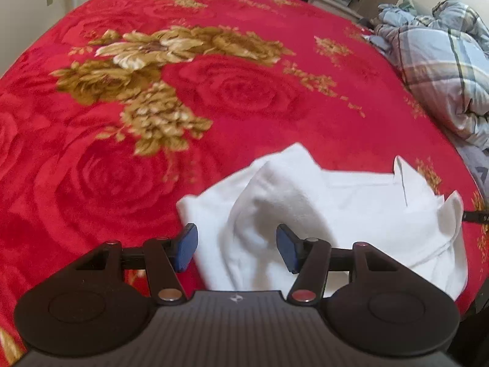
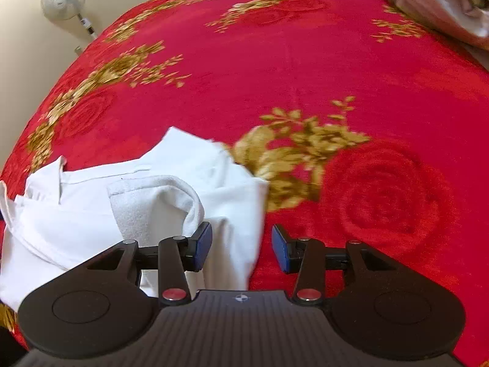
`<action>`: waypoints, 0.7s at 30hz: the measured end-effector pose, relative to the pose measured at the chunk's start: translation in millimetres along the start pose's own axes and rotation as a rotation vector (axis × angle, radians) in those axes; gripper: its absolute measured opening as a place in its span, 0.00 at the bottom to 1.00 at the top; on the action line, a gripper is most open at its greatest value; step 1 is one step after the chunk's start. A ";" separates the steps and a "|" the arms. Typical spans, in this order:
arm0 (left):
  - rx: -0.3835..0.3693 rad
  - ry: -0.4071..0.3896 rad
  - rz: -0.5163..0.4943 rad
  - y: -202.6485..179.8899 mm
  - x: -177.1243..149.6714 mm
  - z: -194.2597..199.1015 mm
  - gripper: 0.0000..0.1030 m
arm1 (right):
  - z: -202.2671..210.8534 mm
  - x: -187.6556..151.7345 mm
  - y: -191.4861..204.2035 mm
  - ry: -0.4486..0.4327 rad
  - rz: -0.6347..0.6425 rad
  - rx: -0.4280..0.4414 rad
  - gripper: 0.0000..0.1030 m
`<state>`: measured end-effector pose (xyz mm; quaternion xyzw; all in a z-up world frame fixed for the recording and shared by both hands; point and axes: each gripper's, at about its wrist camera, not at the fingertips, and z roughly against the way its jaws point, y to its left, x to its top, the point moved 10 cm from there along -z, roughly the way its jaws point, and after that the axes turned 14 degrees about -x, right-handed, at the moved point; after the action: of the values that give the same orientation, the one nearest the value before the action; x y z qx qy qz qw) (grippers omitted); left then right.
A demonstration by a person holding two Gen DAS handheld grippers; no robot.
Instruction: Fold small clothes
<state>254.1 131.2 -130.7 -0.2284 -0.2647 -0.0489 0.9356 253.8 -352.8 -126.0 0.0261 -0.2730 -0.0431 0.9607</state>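
Jaws on both grippers are spread, nothing pinched. Left gripper (image 1: 237, 246) is held just over the rumpled white garment (image 1: 336, 214); right gripper (image 2: 241, 246) is positioned at its right edge. Garment (image 2: 91, 214) is bunched on the red floral bed blanket (image 1: 214, 91), near edge.

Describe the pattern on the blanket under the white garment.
Red blanket with tonal rose swirls and golden-brown flower clusters; clearest in the left wrist view.
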 end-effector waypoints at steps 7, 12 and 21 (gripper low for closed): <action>-0.006 0.001 -0.005 -0.7 9.3 -14.6 0.23 | -9.9 12.3 20.8 -0.020 0.011 0.031 0.44; -0.018 -0.018 0.006 2.7 10.6 -8.3 0.18 | -11.4 17.3 23.5 -0.027 0.019 0.037 0.43; -0.021 0.010 0.011 5.3 7.1 -9.1 0.22 | 9.1 23.2 30.0 -0.047 0.030 0.160 0.44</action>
<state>265.6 132.0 -136.1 -0.2394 -0.2581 -0.0477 0.9348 270.7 -325.4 -103.8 0.0977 -0.2982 -0.0074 0.9495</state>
